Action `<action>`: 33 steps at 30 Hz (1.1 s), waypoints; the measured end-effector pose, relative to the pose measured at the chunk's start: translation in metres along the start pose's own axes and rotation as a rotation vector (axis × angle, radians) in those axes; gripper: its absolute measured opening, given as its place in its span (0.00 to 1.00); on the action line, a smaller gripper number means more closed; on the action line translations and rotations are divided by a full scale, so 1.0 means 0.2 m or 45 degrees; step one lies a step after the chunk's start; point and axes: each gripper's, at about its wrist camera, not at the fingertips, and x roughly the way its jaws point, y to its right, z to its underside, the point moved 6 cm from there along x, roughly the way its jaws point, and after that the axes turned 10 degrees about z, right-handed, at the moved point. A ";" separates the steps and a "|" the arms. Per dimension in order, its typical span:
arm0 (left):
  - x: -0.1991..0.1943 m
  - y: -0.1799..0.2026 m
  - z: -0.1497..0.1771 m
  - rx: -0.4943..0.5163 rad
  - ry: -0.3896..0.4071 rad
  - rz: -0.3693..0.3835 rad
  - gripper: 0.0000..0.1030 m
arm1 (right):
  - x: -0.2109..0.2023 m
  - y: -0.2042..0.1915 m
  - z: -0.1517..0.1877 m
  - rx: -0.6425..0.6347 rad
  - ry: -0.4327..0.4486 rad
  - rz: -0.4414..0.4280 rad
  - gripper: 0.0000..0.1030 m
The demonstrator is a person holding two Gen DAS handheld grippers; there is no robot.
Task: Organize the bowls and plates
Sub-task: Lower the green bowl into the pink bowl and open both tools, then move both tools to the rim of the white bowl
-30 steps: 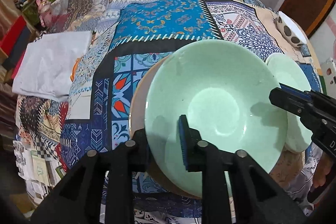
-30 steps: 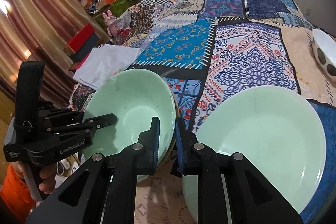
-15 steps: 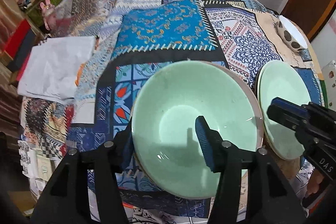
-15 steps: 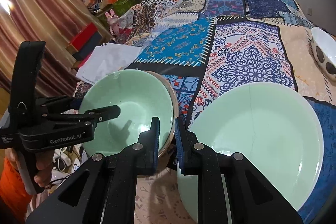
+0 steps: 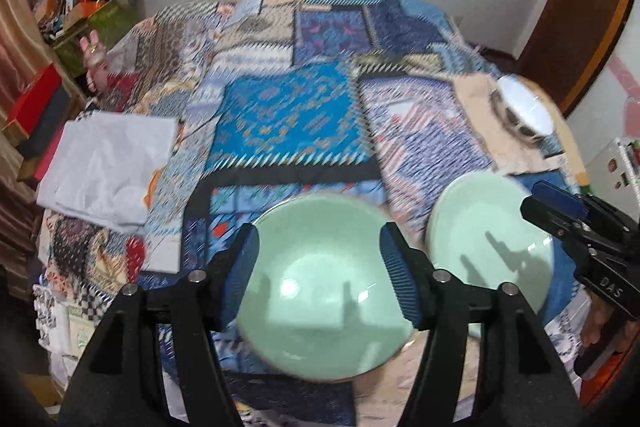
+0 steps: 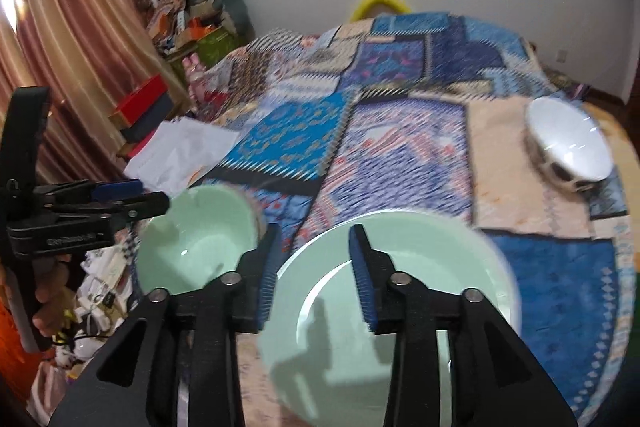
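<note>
Green bowl (image 5: 324, 303) mouth-up on quilt (image 5: 288, 123), green plate (image 6: 420, 259) flat beside it, both grippers' jaws released, just opening, nothing gripped

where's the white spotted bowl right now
The white spotted bowl sits far right on the patchwork quilt in the right wrist view, well beyond the green plate.

A bed under a patchwork quilt (image 5: 288, 123) carries the dishes. On it lie a green bowl (image 5: 320, 291), a green plate (image 6: 400, 291) beside it, a white spotted bowl (image 6: 568, 143) farther off, and folded white cloth (image 5: 108, 167).
</note>
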 end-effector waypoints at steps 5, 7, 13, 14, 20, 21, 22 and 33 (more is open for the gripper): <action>0.00 0.19 -0.12 0.037 0.074 0.066 0.82 | -0.09 0.21 -0.06 0.041 0.071 0.093 0.49; 0.02 0.29 -0.17 0.061 0.083 0.095 0.83 | -0.12 0.30 -0.08 0.061 0.090 0.132 0.52; 0.14 0.52 -0.30 0.108 0.063 0.166 0.89 | -0.17 0.64 -0.12 0.151 0.117 0.254 0.54; 0.17 0.55 -0.31 0.114 0.055 0.174 0.90 | -0.17 0.71 -0.12 0.171 0.121 0.277 0.54; 0.36 0.74 -0.41 0.170 -0.014 0.218 0.90 | -0.15 0.98 -0.15 0.244 0.135 0.399 0.54; 0.39 0.76 -0.43 0.183 -0.019 0.218 0.90 | -0.15 1.03 -0.15 0.258 0.142 0.426 0.54; 0.43 0.79 -0.44 0.196 -0.028 0.220 0.90 | -0.14 1.07 -0.16 0.274 0.147 0.447 0.54; 0.80 0.94 -0.51 0.228 -0.140 0.247 0.90 | 0.17 1.43 -0.17 0.481 0.033 0.496 0.36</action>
